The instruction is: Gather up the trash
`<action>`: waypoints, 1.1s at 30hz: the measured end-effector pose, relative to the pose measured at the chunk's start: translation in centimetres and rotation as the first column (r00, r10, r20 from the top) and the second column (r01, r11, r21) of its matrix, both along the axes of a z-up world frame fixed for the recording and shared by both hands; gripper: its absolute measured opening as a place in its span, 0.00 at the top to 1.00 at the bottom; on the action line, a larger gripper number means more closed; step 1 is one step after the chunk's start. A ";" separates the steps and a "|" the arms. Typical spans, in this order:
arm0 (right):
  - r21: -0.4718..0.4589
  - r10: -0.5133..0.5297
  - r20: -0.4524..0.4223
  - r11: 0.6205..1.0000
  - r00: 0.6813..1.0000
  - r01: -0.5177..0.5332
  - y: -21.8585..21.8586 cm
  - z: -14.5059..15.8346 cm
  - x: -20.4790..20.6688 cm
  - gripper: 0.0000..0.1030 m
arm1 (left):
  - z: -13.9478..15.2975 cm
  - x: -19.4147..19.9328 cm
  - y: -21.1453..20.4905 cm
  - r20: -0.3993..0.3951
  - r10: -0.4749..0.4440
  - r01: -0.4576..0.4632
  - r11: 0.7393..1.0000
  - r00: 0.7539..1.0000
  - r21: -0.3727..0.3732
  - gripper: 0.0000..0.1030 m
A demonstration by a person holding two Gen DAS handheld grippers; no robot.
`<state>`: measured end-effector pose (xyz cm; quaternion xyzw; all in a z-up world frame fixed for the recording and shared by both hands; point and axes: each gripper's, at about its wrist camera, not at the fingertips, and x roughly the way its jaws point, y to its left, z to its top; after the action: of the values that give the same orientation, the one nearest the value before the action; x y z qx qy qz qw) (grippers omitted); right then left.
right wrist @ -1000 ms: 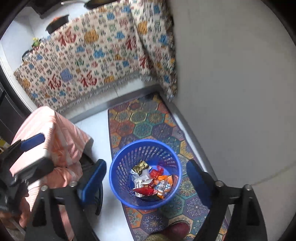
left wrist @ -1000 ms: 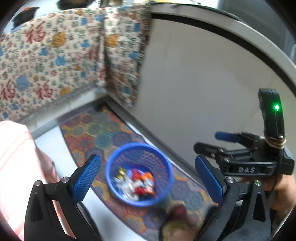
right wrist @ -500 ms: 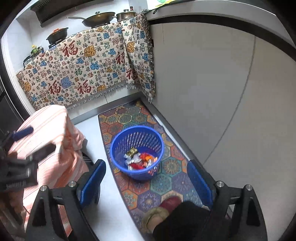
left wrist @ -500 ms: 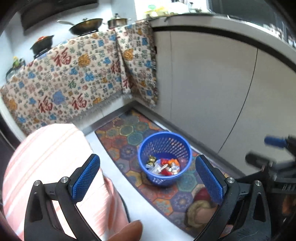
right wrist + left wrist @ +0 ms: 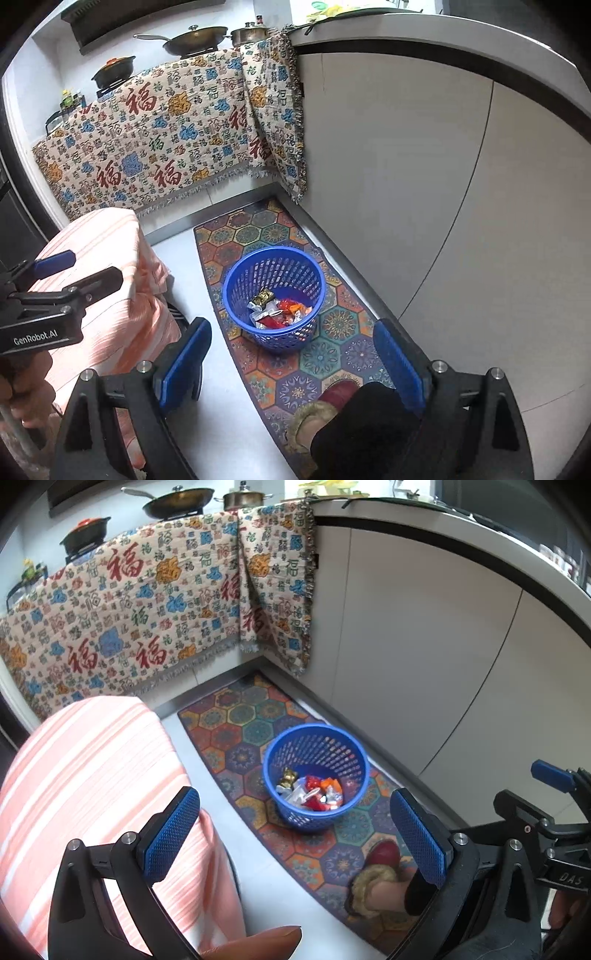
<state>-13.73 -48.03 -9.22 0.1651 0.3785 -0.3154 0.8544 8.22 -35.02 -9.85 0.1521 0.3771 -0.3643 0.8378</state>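
A blue mesh basket (image 5: pixel 334 746) (image 5: pixel 236 284) stands on the patterned floor mat, with several crumpled wrappers (image 5: pixel 312 794) (image 5: pixel 279 310) lying in its bottom. My left gripper (image 5: pixel 295 825) hangs well above the floor, open, nothing between its blue pads. My right gripper (image 5: pixel 291 356) is likewise open and empty, high above the basket. In the left wrist view the right gripper (image 5: pixel 546 794) shows at the right edge. In the right wrist view the left gripper (image 5: pixel 70 273) shows at the left edge.
A colourful hexagon mat (image 5: pixel 258 236) runs along white cabinets (image 5: pixel 443 184). A patterned cloth (image 5: pixel 147 609) drapes over the counter, with pans above it. A pink striped cover (image 5: pixel 92 775) sits at left. The person's red slipper (image 5: pixel 332 395) rests on the mat near the basket.
Both grippers have pulled up and back from the basket, which now looks smaller and farther. The view widened to take in the counter and pans. Both stayed open.
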 end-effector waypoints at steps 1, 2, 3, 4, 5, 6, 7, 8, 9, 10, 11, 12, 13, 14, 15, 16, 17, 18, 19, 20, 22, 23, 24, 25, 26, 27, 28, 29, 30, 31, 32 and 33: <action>-0.006 -0.002 -0.001 1.000 1.000 0.002 0.0 0.1 0.1 0.12 | -0.1 0.0 0.0 -0.004 0.002 -0.002 1.000 1.000 0.001 0.00; -0.008 -0.004 -0.001 1.000 1.000 0.004 0.0 0.1 0.1 0.12 | -0.2 0.1 0.0 -0.006 0.006 -0.006 1.000 1.000 0.003 0.00; -0.007 -0.006 -0.003 1.000 1.000 0.006 0.0 0.1 0.3 0.12 | -0.2 0.1 0.0 -0.008 0.008 -0.008 1.000 1.000 0.004 0.00; -0.006 -0.004 -0.004 1.000 1.000 0.004 0.1 0.0 0.4 0.12 | -0.2 0.1 -0.1 -0.009 0.009 -0.009 1.000 1.000 0.005 0.00; -0.004 -0.001 -0.005 1.000 1.000 0.001 0.2 0.0 0.5 0.12 | -0.3 0.1 0.0 -0.011 0.009 -0.009 1.000 1.000 0.005 0.00; -0.004 -0.001 -0.006 1.000 1.000 0.001 0.4 0.0 0.6 0.12 | -0.3 0.1 0.0 -0.010 0.010 -0.010 1.000 1.000 0.007 0.00; -0.004 0.000 -0.007 1.000 1.000 0.000 0.4 -0.1 0.6 0.12 | -0.3 0.1 0.0 -0.007 0.012 -0.012 1.000 1.000 0.009 0.00; -0.005 0.001 -0.008 1.000 1.000 -0.001 0.5 -0.1 0.6 0.12 | -0.3 0.1 0.0 -0.004 0.014 -0.014 1.000 1.000 0.011 0.00; -0.005 0.000 -0.009 1.000 1.000 0.000 0.5 -0.1 0.6 0.12 | -0.4 0.1 0.0 -0.004 0.016 -0.016 1.000 1.000 0.012 0.00; -0.004 -0.001 -0.010 1.000 1.000 0.001 0.5 -0.2 0.6 0.12 | -0.4 0.1 0.0 -0.005 0.018 -0.018 1.000 1.000 0.012 0.00; -0.002 -0.001 -0.012 1.000 1.000 0.001 0.5 -0.2 0.7 0.12 | -0.4 0.2 0.0 -0.006 0.020 -0.019 1.000 1.000 0.013 0.00; -0.001 -0.002 -0.013 1.000 1.000 0.002 0.4 -0.2 0.7 0.12 | -0.4 0.2 0.1 -0.006 0.021 -0.021 1.000 1.000 0.014 0.00; 0.000 -0.002 -0.013 1.000 1.000 0.002 0.5 -0.2 0.7 0.12 | -0.4 0.2 0.1 -0.005 0.023 -0.023 1.000 1.000 0.015 0.00; -0.002 -0.001 -0.013 1.000 1.000 0.001 0.5 -0.2 0.8 0.12 | -0.4 0.3 0.1 -0.003 0.024 -0.024 1.000 1.000 0.016 0.00; -0.003 -0.001 -0.015 1.000 1.000 0.001 0.5 -0.2 0.7 0.12 | -0.4 0.2 0.1 -0.003 0.025 -0.025 1.000 1.000 0.016 0.00; -0.005 -0.001 -0.015 1.000 1.000 0.001 0.5 -0.3 0.7 0.12 | -0.4 0.2 0.1 -0.003 0.025 -0.025 1.000 1.000 0.017 0.00; -0.005 0.000 -0.015 1.000 1.000 0.000 0.4 -0.3 0.7 0.12 | -0.4 0.2 0.2 -0.003 0.024 -0.024 1.000 1.000 0.016 0.00; -0.003 -0.001 -0.015 1.000 1.000 0.001 0.5 -0.3 0.7 0.12 | -0.4 0.2 0.2 -0.002 0.024 -0.024 1.000 1.000 0.015 0.00; -0.002 0.001 -0.016 1.000 1.000 -0.001 0.5 -0.3 0.8 0.12 | -0.4 0.2 0.1 -0.001 0.024 -0.024 1.000 1.000 0.015 0.00; -0.002 -0.001 -0.015 1.000 1.000 0.001 0.5 -0.3 0.8 0.12 | -0.3 0.2 0.2 0.001 0.024 -0.024 1.000 1.000 0.015 0.00; -0.005 0.000 -0.017 1.000 1.000 0.000 0.5 -0.3 0.8 0.12 | -0.4 0.2 0.2 0.000 0.024 -0.024 1.000 1.000 0.014 0.00; -0.005 0.000 -0.016 1.000 1.000 0.000 0.5 -0.3 0.8 0.12 | -0.4 0.1 0.2 -0.001 0.025 -0.025 1.000 1.000 0.014 0.00; -0.003 -0.001 -0.016 1.000 1.000 0.001 0.5 -0.2 0.8 0.12 | -0.4 0.1 0.1 -0.002 0.025 -0.025 1.000 1.000 0.015 0.00; -0.004 -0.001 -0.017 1.000 1.000 0.001 0.5 -0.2 0.8 0.12 | -0.4 0.1 0.1 -0.002 0.025 -0.025 1.000 1.000 0.016 0.00; -0.006 -0.001 -0.017 1.000 1.000 0.001 0.5 -0.2 0.8 0.12 | -0.4 0.1 0.1 -0.003 0.024 -0.024 1.000 1.000 0.016 0.00; -0.004 0.000 -0.016 1.000 1.000 0.000 0.4 -0.2 0.8 0.12 | -0.4 0.1 0.1 -0.005 0.023 -0.023 1.000 1.000 0.016 0.00; -0.004 -0.001 -0.017 1.000 1.000 0.001 0.4 -0.3 0.8 0.12 | -0.4 0.1 0.1 -0.006 0.023 -0.023 1.000 1.000 0.016 0.00; -0.004 0.001 -0.017 1.000 1.000 -0.001 0.4 -0.3 0.8 0.12 | -0.4 0.1 0.1 -0.005 0.022 -0.022 1.000 1.000 0.016 0.00; -0.005 0.000 -0.017 1.000 1.000 0.000 0.4 -0.3 0.8 0.12 | -0.4 0.1 0.0 -0.005 0.021 -0.021 1.000 1.000 0.017 0.00; -0.005 -0.001 -0.017 1.000 1.000 0.001 0.4 -0.3 0.8 0.12 | -0.4 0.0 0.0 -0.004 0.020 -0.020 1.000 1.000 0.017 0.00; -0.004 0.001 -0.016 1.000 1.000 -0.001 0.3 -0.3 0.8 0.12 | -0.4 0.0 0.0 -0.004 0.019 -0.019 1.000 1.000 0.017 0.00; -0.004 0.002 -0.017 1.000 1.000 -0.002 0.3 -0.3 0.8 0.12 | -0.4 0.1 0.0 -0.005 0.019 -0.019 1.000 1.000 0.018 0.00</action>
<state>-12.92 -47.70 -9.51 0.1603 0.3851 -0.3168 0.8518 8.28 -35.01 -10.22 0.1550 0.3838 -0.3534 0.8389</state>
